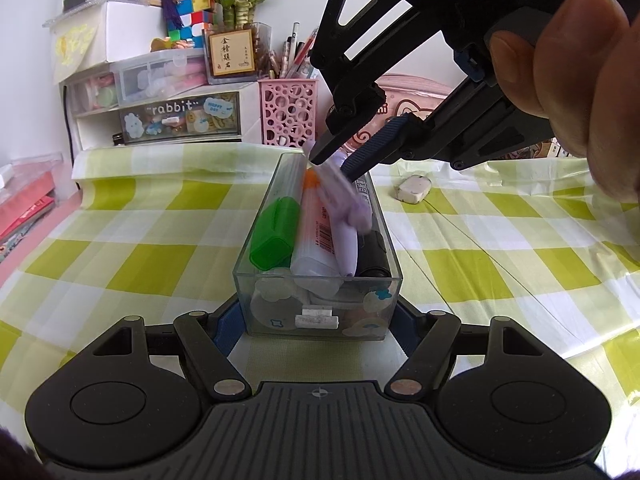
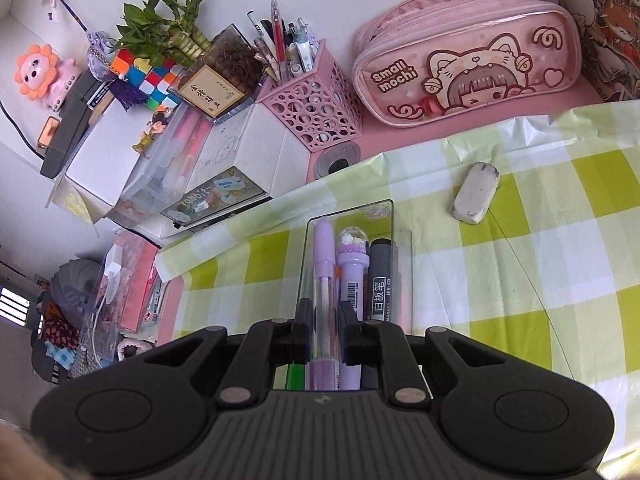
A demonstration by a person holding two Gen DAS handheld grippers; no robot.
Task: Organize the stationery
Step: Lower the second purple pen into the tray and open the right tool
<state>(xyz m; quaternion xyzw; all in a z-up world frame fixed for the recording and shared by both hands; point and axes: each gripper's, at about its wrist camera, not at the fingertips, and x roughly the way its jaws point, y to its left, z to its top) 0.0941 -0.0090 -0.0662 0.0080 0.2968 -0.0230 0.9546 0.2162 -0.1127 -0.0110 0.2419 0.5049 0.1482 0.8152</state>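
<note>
Clamped between my right gripper [image 2: 323, 334] pads, the purple-capped clear pen [image 2: 323, 280] hangs over the clear tray [image 1: 256, 224] for stowing beside the markers. Left gripper [image 1: 320, 320] grips the tray's near end, steadying it.

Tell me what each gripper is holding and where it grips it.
The left gripper clamps the clear box at its near end. The right gripper pinches the purple pen on its clear barrel.

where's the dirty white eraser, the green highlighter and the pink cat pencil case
dirty white eraser [image 2: 476, 193], right wrist view, middle of its top face
green highlighter [image 1: 274, 236], left wrist view, on its cap
pink cat pencil case [image 2: 468, 68], right wrist view, front panel
</note>
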